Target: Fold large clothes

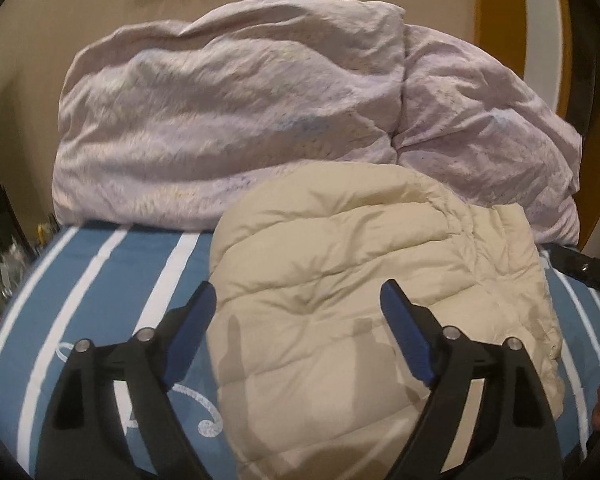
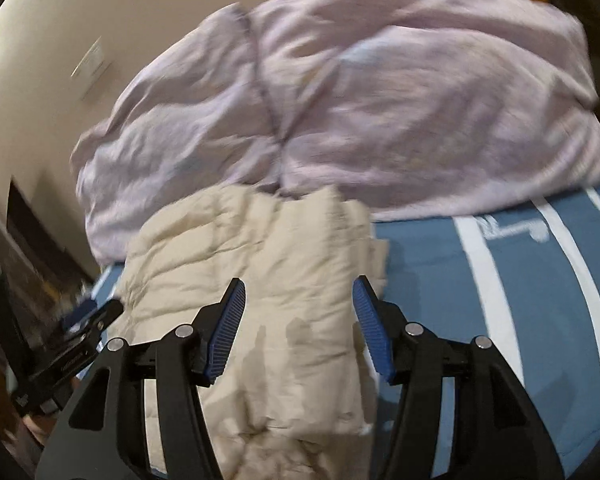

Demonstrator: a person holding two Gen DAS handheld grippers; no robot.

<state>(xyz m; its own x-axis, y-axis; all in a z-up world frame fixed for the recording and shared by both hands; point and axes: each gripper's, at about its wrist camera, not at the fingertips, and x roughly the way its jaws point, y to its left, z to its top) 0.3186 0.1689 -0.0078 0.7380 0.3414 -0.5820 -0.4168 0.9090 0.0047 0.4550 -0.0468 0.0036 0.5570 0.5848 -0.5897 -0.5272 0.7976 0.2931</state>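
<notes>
right hand-held gripper [image 2: 298, 322]: agape | cream jacket [image 2: 260, 280]: beneath, seemingly untouched | blurred

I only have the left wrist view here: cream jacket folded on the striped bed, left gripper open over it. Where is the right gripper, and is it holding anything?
Observer: The right gripper is open and empty, above the jacket.
Operator: What does the jacket's right edge look like?
Observer: Stacked layers show along that edge, beside bare striped bedsheet.
Operator: Is my left gripper visible from there?
Observer: Yes, the left gripper sits low at the jacket's left edge; its opening isn't readable from there.
</notes>
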